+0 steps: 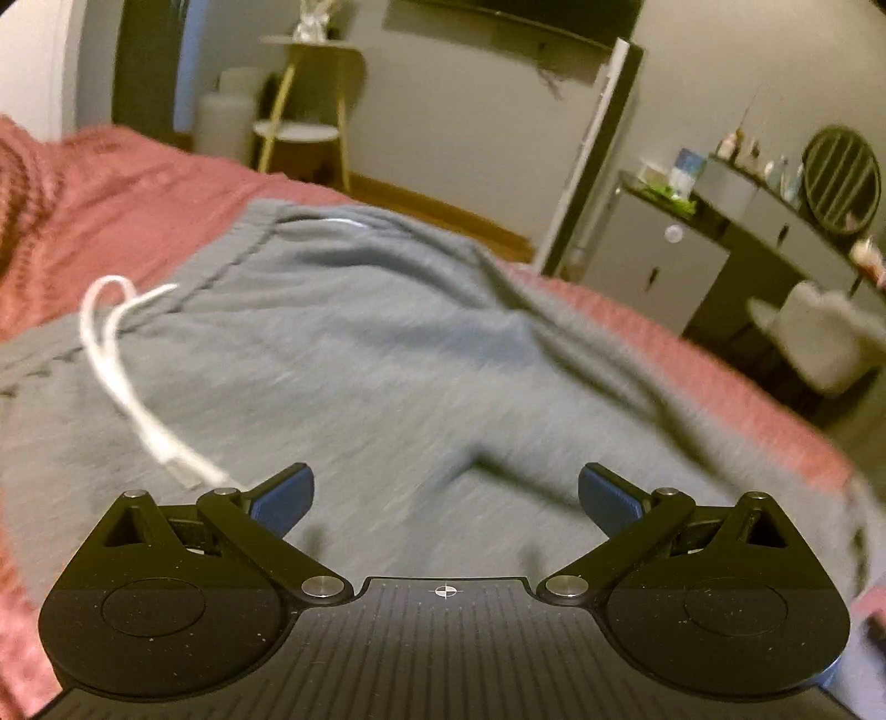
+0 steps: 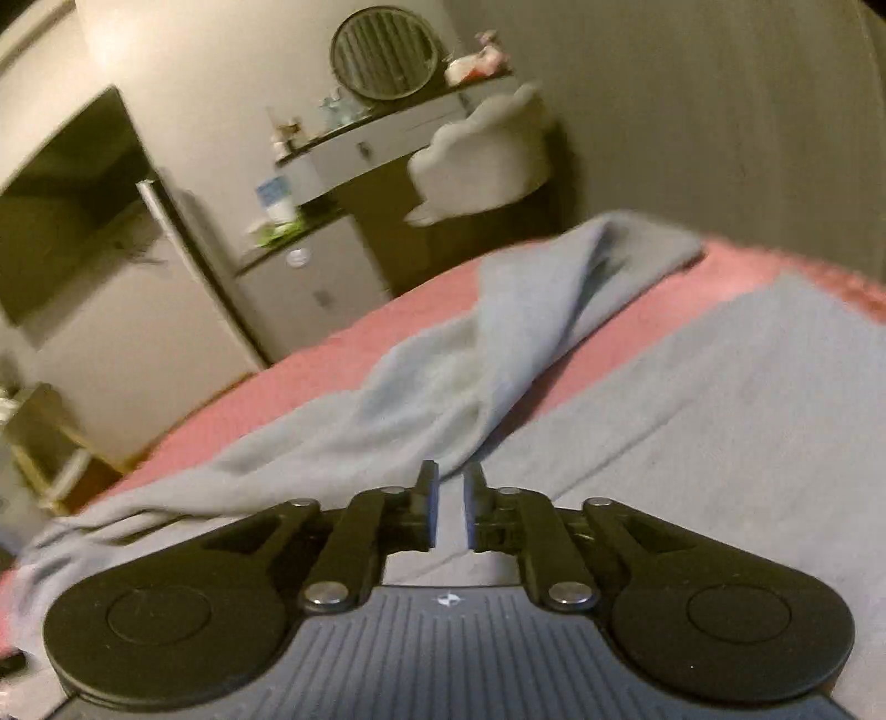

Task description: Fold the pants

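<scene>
Grey sweatpants (image 1: 387,354) lie on a pink bedspread (image 1: 138,183). Their waistband and white drawstring (image 1: 127,376) are at the left of the left wrist view. My left gripper (image 1: 446,498) is open and empty, just above the seat of the pants. In the right wrist view one leg (image 2: 470,354) lies twisted and runs toward the far bed edge, and the other leg (image 2: 720,421) lies flat at the right. My right gripper (image 2: 449,498) is nearly closed with a narrow gap, low over the crotch where the legs meet. I cannot see cloth between its pads.
The bedspread (image 2: 343,365) ends at the far bed edge. Beyond it stand a white cabinet (image 2: 310,282), a dark vanity with a round mirror (image 2: 387,50), a white chair (image 2: 487,149) and a small gold stool (image 1: 299,133). The frames are motion-blurred.
</scene>
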A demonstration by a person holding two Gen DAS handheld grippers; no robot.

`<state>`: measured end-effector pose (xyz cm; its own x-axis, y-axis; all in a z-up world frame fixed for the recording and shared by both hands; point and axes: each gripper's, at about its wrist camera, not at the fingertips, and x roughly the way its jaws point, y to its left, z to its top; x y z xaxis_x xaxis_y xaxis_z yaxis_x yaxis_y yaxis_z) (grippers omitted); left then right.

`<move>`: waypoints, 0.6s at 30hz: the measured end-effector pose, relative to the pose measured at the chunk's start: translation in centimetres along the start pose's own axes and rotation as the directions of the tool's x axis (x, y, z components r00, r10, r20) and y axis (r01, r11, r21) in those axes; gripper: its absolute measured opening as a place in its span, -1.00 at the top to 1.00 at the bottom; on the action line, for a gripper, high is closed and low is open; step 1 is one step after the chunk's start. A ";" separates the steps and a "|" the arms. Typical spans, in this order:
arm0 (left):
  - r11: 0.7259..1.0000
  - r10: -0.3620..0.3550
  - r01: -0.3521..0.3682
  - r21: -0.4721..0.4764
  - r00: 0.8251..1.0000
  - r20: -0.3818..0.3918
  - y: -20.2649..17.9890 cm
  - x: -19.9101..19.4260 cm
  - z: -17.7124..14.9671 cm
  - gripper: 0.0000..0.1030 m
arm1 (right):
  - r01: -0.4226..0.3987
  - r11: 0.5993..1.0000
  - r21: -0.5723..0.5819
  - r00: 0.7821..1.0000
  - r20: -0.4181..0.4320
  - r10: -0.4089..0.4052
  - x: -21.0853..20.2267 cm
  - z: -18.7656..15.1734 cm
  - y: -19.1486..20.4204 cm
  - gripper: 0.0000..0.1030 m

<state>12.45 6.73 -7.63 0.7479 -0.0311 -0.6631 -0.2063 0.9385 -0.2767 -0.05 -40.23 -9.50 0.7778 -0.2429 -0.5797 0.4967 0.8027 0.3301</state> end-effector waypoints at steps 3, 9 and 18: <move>0.994 -0.084 0.077 -0.072 0.990 -0.109 -1.5 3.4 4.5 -1.00 | -0.005 1.000 0.025 1.000 -0.007 0.005 2.1 -0.2 -0.8 0.07; 0.974 -0.149 0.092 -0.205 0.947 -0.285 -4.1 13.7 11.6 -1.00 | -0.070 0.997 -0.025 0.997 -0.024 0.069 3.2 -2.0 -3.0 -0.56; 0.971 -0.080 -0.007 -0.239 0.933 -0.350 -4.0 21.9 13.9 -1.00 | -0.112 0.988 -0.102 0.994 -0.004 0.112 2.6 -2.9 -1.5 -1.00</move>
<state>38.45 7.08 -11.34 0.4933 -0.2241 -0.8405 -0.3564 0.8293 -0.4303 0.18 -40.49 -13.64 0.8270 -0.1494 -0.5420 0.3646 0.8763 0.3148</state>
